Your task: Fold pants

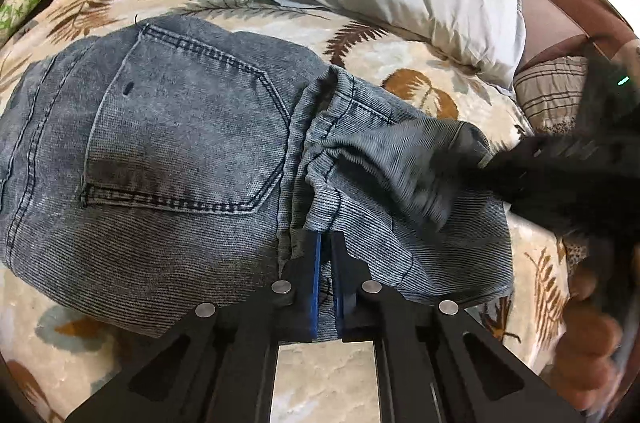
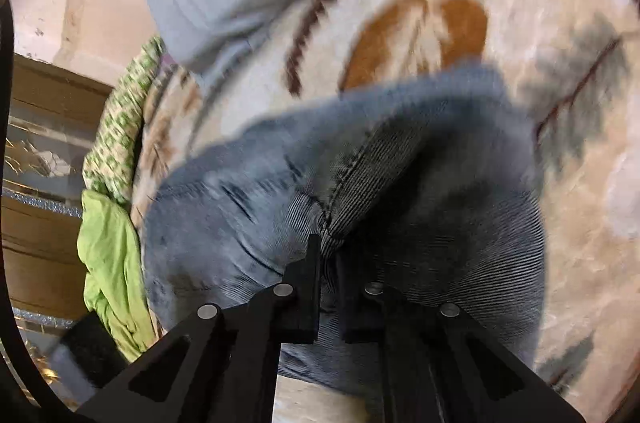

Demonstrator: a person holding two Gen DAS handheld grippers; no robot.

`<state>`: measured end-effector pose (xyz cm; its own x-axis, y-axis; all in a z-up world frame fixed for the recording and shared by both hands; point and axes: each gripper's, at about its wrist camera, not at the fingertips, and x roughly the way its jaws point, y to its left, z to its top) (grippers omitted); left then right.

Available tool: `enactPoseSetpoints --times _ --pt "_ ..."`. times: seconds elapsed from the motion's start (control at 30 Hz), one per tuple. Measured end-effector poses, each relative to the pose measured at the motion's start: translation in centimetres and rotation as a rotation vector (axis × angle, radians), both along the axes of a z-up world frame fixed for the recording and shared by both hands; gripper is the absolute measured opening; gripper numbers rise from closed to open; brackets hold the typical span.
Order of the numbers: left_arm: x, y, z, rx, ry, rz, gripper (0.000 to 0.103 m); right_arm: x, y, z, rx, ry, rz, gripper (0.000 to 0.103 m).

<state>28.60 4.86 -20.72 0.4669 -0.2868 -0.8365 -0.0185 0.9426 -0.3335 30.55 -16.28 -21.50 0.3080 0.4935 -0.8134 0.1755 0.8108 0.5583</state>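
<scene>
Here both grippers (image 1: 326, 243) (image 2: 328, 247) pinch the jeans (image 1: 160, 143).

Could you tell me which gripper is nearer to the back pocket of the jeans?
Left. The left gripper grips the jeans just beside the back pocket; the right gripper holds a denim fold farther away, beyond the waistband.

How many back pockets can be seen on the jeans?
1. The pocket lies on the upper, flat part of the jeans, left of the left gripper. A second one may be hidden in the fold.
</scene>
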Motion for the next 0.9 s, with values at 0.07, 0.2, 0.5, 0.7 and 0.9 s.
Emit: enactPoseSetpoints --times 0.07,0.2,0.5,0.7,0.9 --pt "-0.1 -0.1 0.1 0.011 0.004 -0.003 0.003 0.6 0.1 2.5 -0.003 -0.054 -0.011 0.005" --pt "0.0 -0.6 0.2 0.028 0.014 -0.013 0.003 3.5 1.0 3.5 0.0 -0.061 -0.001 0.005" --pt "-0.2 -0.4 0.3 0.03 0.053 -0.018 0.0 8.6 1.2 -2.4 0.139 0.008 -0.035 0.064" --pt "-0.1 1.7 2.3 -0.124 0.021 -0.023 0.021 5.0 0.9 3.1 0.087 -0.132 -0.014 0.069" --pt "0.2 2.2 2.2 -0.13 0.005 -0.017 0.035 1.1 0.5 4.1 0.028 -0.167 0.062 0.066"
